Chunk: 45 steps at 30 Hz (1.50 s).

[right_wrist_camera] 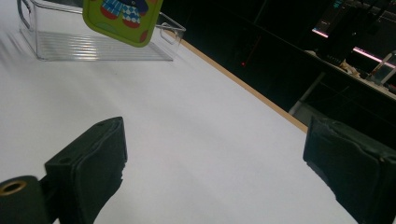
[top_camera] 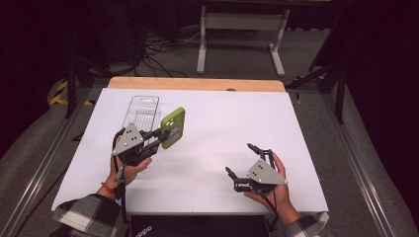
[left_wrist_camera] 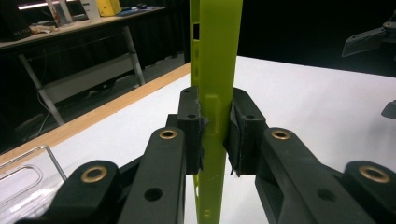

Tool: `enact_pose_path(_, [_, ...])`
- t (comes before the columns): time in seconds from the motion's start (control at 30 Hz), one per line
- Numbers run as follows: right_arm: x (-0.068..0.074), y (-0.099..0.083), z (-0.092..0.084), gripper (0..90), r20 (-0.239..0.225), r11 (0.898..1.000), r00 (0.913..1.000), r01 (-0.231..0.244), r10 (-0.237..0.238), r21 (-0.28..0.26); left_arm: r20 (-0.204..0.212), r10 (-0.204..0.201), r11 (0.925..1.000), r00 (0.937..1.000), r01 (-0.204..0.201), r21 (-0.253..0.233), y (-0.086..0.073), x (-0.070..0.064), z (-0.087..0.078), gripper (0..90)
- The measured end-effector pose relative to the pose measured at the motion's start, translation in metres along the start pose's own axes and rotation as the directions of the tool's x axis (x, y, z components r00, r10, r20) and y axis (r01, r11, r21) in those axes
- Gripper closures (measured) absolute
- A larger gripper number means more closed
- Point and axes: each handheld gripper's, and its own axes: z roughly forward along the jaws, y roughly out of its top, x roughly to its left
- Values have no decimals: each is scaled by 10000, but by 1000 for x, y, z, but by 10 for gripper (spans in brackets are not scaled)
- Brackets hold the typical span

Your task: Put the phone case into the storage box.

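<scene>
High view: the left gripper (top_camera: pixel 157 138) carries a green phone case (top_camera: pixel 172 128) above the table (top_camera: pixel 222 128), beside a clear tray (top_camera: pixel 141 112). Left gripper view: jaws clamp its edge. Right gripper view: jaws spread, empty. Likely next: a careful lowering into the tray.

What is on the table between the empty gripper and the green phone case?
Nothing: the high view shows bare white table between the right gripper and the green phone case held by the left gripper.
</scene>
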Motion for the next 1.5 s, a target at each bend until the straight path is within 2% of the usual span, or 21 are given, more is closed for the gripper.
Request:
enact_pose_path(0.13, [-1, -2, -1, 71, -43, 9999, 9999, -148, 148, -12, 9, -79, 9999, 10000, 79, -99, 1, 2, -1, 776])
enact_pose_path(0.5, [-1, -3, -2, 71, -57, 10000, 10000, -41, 41, -19, -236, -167, 9994, 9996, 159, -309, 4, 12, -10, 776])
enact_pose_path(0.97, [0, -4, 0, 74, -86, 9999, 9999, 117, -116, 87, -462, -141, 9994, 9988, 126, -328, 5, 22, -19, 777])
enact_pose_path(1.1, [1, -4, 0, 75, -103, 9999, 9999, 126, -125, 96, -476, -283, 9988, 9985, 264, -400, 4, 26, -21, 776])
enact_pose_path(1.5, [2, -3, 0, 77, -232, 9999, 9997, 128, -126, 66, -708, -354, 9987, 9969, 326, -400, 3, 34, -27, 777])
